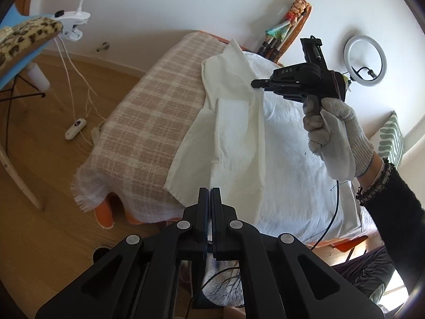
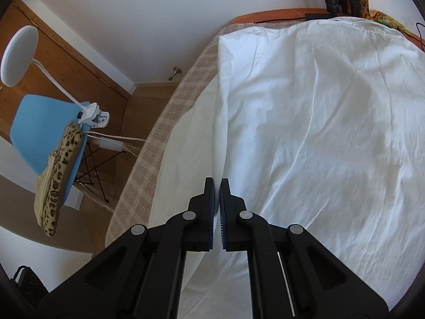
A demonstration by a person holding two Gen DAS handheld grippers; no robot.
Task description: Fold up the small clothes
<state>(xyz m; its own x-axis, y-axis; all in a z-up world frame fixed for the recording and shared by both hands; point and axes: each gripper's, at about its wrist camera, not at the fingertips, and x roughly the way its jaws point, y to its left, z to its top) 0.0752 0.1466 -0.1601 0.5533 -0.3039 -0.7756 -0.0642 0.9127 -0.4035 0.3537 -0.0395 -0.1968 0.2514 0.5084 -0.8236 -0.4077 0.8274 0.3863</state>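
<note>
White garment (image 1: 233, 122) lies on white sheet (image 1: 292, 159) over checked blanket (image 1: 138, 122), one edge lifted. Left gripper (image 1: 209, 194) pinched shut on garment's near edge. Right gripper (image 2: 217, 186), in gloved hand (image 1: 332, 133), closed on far edge, cloth between pads.

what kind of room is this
Most likely a room in a home, perhaps a bedroom or living room: a wood floor, a blue chair with a clip lamp, and a low couch or bed under a plaid blanket.
</note>
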